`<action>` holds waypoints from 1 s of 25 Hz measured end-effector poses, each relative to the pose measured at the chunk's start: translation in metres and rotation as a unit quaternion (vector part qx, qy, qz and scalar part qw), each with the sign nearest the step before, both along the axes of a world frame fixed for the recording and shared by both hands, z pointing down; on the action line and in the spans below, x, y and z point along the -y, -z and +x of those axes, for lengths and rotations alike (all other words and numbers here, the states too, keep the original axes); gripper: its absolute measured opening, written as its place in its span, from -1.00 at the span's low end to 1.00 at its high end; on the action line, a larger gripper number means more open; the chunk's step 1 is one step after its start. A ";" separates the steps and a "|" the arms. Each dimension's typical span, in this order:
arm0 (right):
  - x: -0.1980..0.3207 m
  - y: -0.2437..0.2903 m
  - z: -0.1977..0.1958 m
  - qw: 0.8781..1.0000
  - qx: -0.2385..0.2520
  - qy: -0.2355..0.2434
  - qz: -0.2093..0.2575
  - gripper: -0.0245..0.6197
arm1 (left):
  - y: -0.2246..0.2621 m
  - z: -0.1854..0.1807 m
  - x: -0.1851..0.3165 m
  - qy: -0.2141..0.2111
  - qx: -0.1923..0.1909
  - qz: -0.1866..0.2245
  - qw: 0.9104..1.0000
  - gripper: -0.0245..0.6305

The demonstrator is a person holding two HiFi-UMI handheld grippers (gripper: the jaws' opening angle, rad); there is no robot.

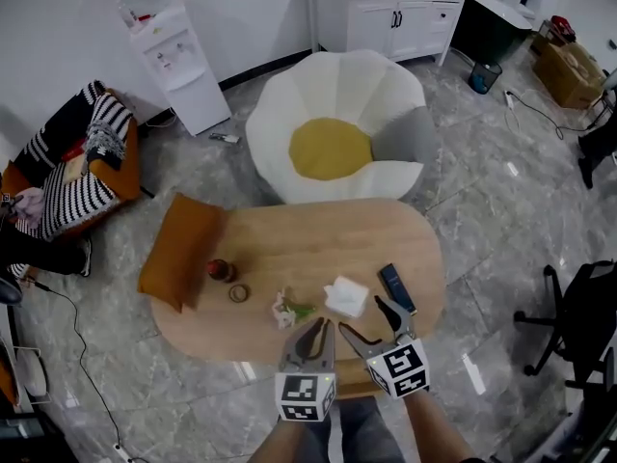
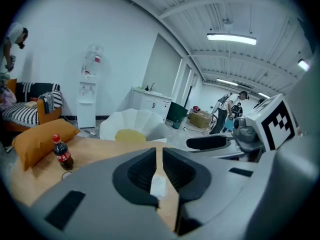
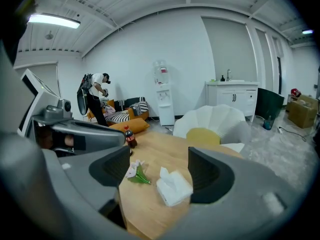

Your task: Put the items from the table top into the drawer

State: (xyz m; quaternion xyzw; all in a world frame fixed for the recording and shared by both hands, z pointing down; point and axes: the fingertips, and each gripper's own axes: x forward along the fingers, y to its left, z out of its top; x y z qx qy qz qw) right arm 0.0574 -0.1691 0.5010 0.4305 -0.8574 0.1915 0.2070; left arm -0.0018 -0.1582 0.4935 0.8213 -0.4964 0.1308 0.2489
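Observation:
On the oval wooden table [image 1: 289, 239] stand a small cola bottle [image 1: 220, 270], a tape ring [image 1: 238, 293], a pink flower [image 1: 287, 309], a white tissue pack [image 1: 346, 296] and a dark blue remote [image 1: 396, 287]. Both grippers hover at the near edge. My left gripper [image 1: 318, 338] is shut, with only a thin slit between its jaws [image 2: 157, 156]; it sits just in front of the flower. My right gripper [image 1: 376, 322] is open and holds nothing. In the right gripper view [image 3: 160, 171] the tissue pack [image 3: 174, 186] and flower [image 3: 136, 173] lie beyond its jaws.
An orange cushion [image 1: 180, 249] overhangs the table's left end. A white flower-shaped chair [image 1: 333, 123] stands behind the table. A striped sofa [image 1: 67, 177] is at the left and an office chair [image 1: 578, 316] at the right. A person [image 3: 95, 96] stands near the sofa.

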 end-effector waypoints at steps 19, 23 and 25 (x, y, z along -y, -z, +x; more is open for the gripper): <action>0.018 -0.088 0.000 1.000 -0.001 0.007 -0.028 0.37 | -0.083 -0.003 0.015 0.013 0.017 -0.015 1.000 -0.84; 0.022 -0.103 0.000 1.000 -0.001 0.004 -0.024 0.43 | -0.097 -0.002 0.021 0.009 0.021 -0.005 1.000 -0.84; 0.024 -0.110 0.001 1.000 -0.002 0.002 -0.025 0.47 | -0.104 -0.003 0.024 0.009 0.026 -0.005 1.000 -0.84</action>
